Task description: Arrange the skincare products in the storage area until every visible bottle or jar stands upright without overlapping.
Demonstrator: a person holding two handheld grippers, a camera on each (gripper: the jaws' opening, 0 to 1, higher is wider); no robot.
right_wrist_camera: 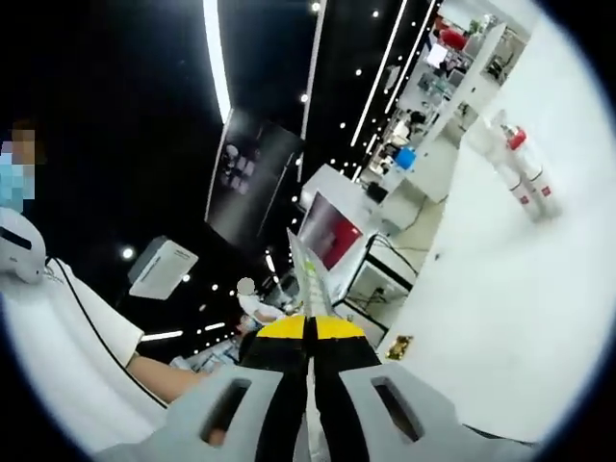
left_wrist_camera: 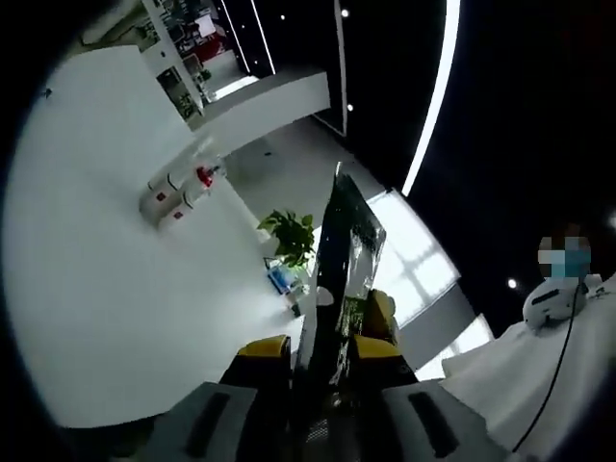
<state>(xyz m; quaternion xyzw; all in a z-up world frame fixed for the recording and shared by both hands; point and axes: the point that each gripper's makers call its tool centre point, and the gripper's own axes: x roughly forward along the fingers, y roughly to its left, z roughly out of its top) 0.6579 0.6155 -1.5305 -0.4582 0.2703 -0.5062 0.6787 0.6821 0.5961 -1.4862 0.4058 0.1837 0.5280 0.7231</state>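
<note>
My left gripper (left_wrist_camera: 322, 351) points up into the room, its yellow-tipped jaws shut on a dark, glossy flat packet (left_wrist_camera: 339, 260) that rises upright from between them. My right gripper (right_wrist_camera: 310, 332) also points upward. Its yellow tips are pressed together on a thin pale sheet (right_wrist_camera: 303, 269), seen edge-on as a narrow sliver with a green tinge. I cannot tell whether both grippers hold the same item.
Two white fire extinguishers (left_wrist_camera: 178, 197) (right_wrist_camera: 525, 178) stand by a white wall. A potted plant (left_wrist_camera: 289, 236) is beyond the packet. A person in white (left_wrist_camera: 549, 337) (right_wrist_camera: 48, 318) is close by. Shelves with goods (right_wrist_camera: 433, 67) are far off under a dark ceiling.
</note>
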